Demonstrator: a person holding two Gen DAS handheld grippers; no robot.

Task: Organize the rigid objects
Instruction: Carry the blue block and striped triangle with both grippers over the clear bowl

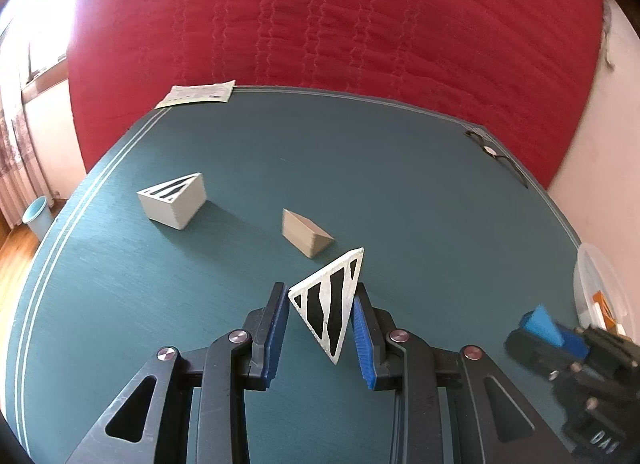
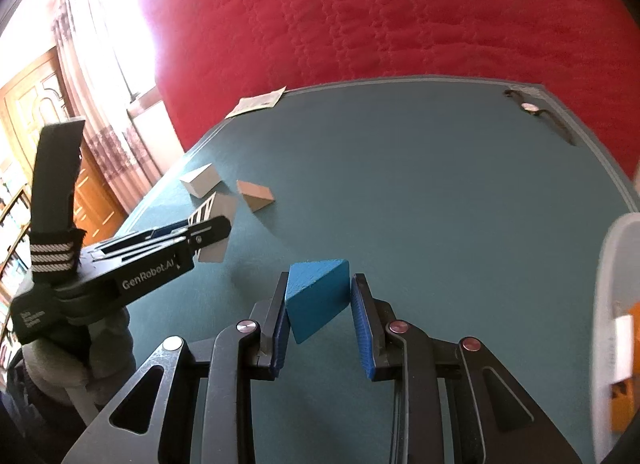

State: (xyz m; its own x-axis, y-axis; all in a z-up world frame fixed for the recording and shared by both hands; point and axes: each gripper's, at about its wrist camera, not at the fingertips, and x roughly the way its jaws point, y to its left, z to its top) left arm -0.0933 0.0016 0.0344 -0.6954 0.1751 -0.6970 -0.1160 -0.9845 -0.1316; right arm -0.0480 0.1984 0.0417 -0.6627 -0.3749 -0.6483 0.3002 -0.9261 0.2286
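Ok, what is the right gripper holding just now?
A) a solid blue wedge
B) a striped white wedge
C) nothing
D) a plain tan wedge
A: in the right wrist view the right gripper has its jaws closed on the blue wedge, lifted off the green table.

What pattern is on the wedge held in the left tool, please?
Black stripes on white, on the wedge; clearest in the left wrist view.

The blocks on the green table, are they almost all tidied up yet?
Not yet. Nothing looks put away so far. Right now the left gripper holds a white striped wedge, and the right gripper holds a blue wedge. Still loose on the table: another white wedge and a tan wedge.
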